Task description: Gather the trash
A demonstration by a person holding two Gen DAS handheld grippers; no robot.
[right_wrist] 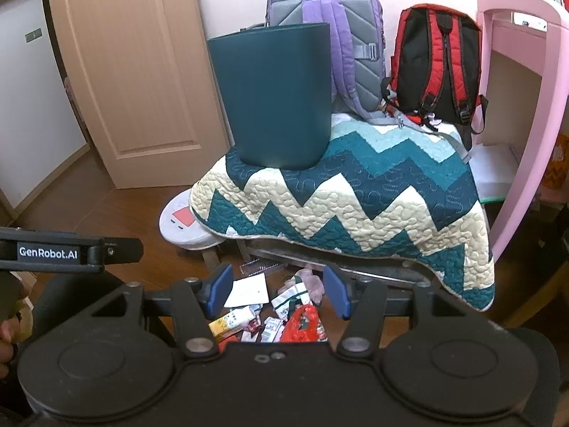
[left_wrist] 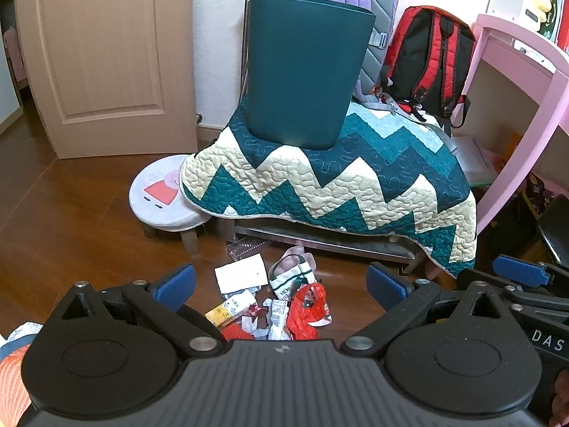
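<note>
I have both tools hovering over the litter pile [left_wrist: 274, 302] on the wood floor [left_wrist: 71, 206] at 6 o'clock: left gripper [left_wrist: 281, 283] spread wide, right gripper [right_wrist: 279, 290] half open, both empty. I'd take one wrapper at a time, the red bag [left_wrist: 309, 306] first. The teal bin [left_wrist: 306, 71] waits at 12 o'clock on the zigzag quilt [left_wrist: 355, 185], backpacks behind.
</note>
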